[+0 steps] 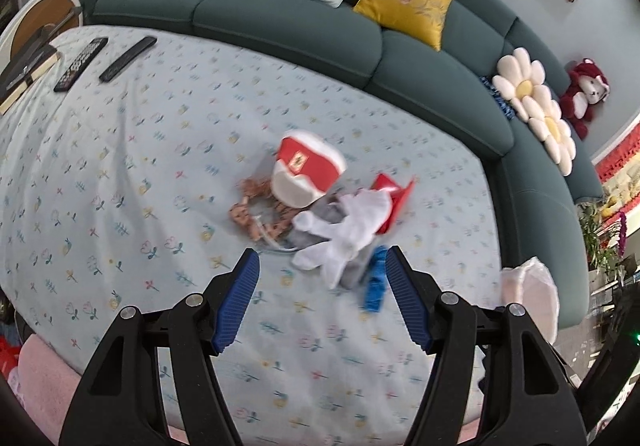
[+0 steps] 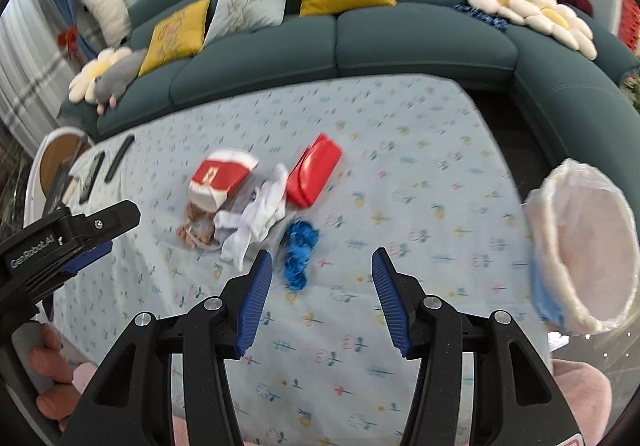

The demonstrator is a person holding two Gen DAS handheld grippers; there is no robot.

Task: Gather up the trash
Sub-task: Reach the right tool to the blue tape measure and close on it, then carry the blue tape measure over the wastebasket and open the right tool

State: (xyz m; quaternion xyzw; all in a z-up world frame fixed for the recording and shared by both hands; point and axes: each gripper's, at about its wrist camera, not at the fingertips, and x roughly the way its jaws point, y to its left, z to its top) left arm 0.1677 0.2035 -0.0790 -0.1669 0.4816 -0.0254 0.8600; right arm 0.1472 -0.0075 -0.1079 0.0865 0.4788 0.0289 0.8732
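A heap of trash lies mid-table on the flowered cloth [image 1: 120, 173]: a red-and-white paper container [image 1: 308, 165] [image 2: 220, 173] on its side, brown scraps [image 1: 248, 205] [image 2: 192, 230], a crumpled white glove [image 1: 348, 234] [image 2: 260, 217], a red packet [image 1: 394, 193] [image 2: 316, 169] and a blue crumpled wad [image 1: 374, 282] [image 2: 298, 250]. My left gripper [image 1: 320, 258] hangs open just short of the glove, holding nothing. My right gripper [image 2: 321, 257] is open too, its left fingertip beside the blue wad. The left gripper's body [image 2: 80, 238] shows at the right view's left edge.
A bin lined with a white bag [image 2: 538, 213] [image 1: 532, 294] stands off the table's right edge. Two black remotes [image 1: 82, 61] [image 1: 128, 57] and a book [image 1: 24, 73] lie at the far left corner. A teal sofa [image 1: 280, 17] with cushions wraps behind the table.
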